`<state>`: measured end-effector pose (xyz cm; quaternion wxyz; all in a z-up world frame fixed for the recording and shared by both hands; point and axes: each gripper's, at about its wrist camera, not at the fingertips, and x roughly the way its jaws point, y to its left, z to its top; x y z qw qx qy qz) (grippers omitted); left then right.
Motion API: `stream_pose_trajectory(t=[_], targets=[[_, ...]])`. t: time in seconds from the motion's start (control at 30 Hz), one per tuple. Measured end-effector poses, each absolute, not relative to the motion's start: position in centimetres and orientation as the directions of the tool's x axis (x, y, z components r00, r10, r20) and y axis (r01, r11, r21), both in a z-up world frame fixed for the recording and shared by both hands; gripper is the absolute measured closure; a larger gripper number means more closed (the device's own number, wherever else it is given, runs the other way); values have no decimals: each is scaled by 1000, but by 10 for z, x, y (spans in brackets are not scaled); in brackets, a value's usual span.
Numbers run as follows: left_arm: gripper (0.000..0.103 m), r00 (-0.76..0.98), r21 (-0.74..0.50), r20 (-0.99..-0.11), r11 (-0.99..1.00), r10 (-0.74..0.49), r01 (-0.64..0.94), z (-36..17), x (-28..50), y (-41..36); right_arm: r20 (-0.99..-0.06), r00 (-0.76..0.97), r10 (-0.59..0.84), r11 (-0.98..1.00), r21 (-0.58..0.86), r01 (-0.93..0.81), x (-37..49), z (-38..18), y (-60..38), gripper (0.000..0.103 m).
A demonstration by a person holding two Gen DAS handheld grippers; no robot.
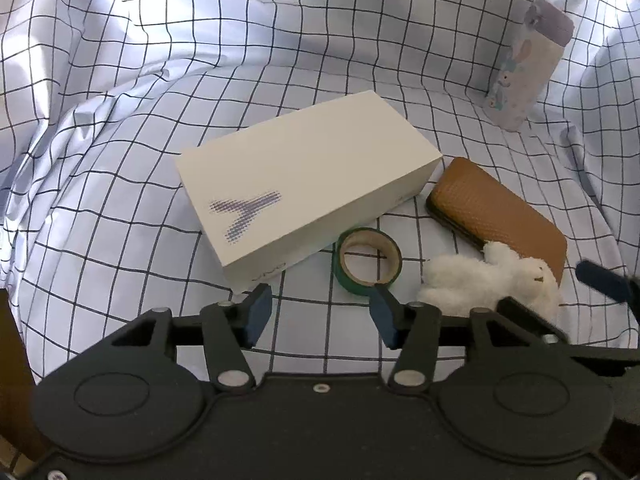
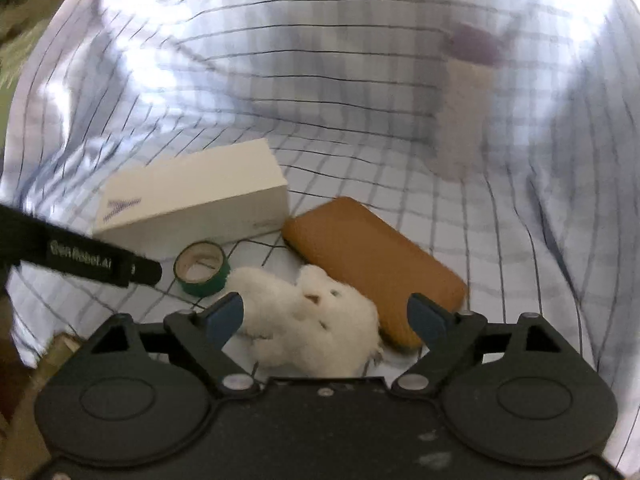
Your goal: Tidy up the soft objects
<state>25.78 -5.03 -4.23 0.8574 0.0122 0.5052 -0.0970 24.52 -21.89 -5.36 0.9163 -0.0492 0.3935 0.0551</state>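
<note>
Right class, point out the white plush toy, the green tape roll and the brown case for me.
white plush toy (image 2: 312, 316): right wrist view, on its fluffy body.
green tape roll (image 1: 368, 261): left wrist view, on its cardboard inner wall.
brown case (image 2: 372, 264): right wrist view, middle of its top face.

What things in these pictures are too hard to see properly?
- Bottle: the right wrist view smears it with motion blur; its pictures are unreadable there.
- Plush toy: in the left wrist view the left gripper covers its lower edge.
- Brown case: in the right wrist view the toy and the right gripper hide its near end.
- White box: the small print on its side is too tiny to read.
</note>
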Motion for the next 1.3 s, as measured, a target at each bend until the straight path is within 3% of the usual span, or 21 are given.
stream_pose_trajectory(t=[0.13, 0.2, 0.23, 0.57, 1.17, 1.3], targets=[[45, 473, -71, -869, 982, -147, 174, -43, 259, -47, -737, 675, 30, 955, -178, -237, 251, -69, -202, 11], [45, 475, -62, -869, 982, -140, 177, -43, 260, -48, -760, 650, 11, 945, -204, -255, 255, -76, -198, 20], [45, 475, -59, -869, 982, -140, 180, -43, 261, -48, -774, 633, 16, 945, -196, -263, 256, -79, -198, 31], [39, 478, -38, -866, 974, -144, 223, -46, 272, -67, -772, 633, 64, 978, -77, -192, 249, -63, -217, 59], [39, 431, 3, -895, 963, -118, 270, -77, 292, -111, -775, 631, 39, 984, -79, -158, 231, -60, -227, 58], [47, 422, -10, -898, 964, -125, 264, -80, 294, -108, -764, 644, 36, 986, -78, -148, 231, -59, -227, 56]])
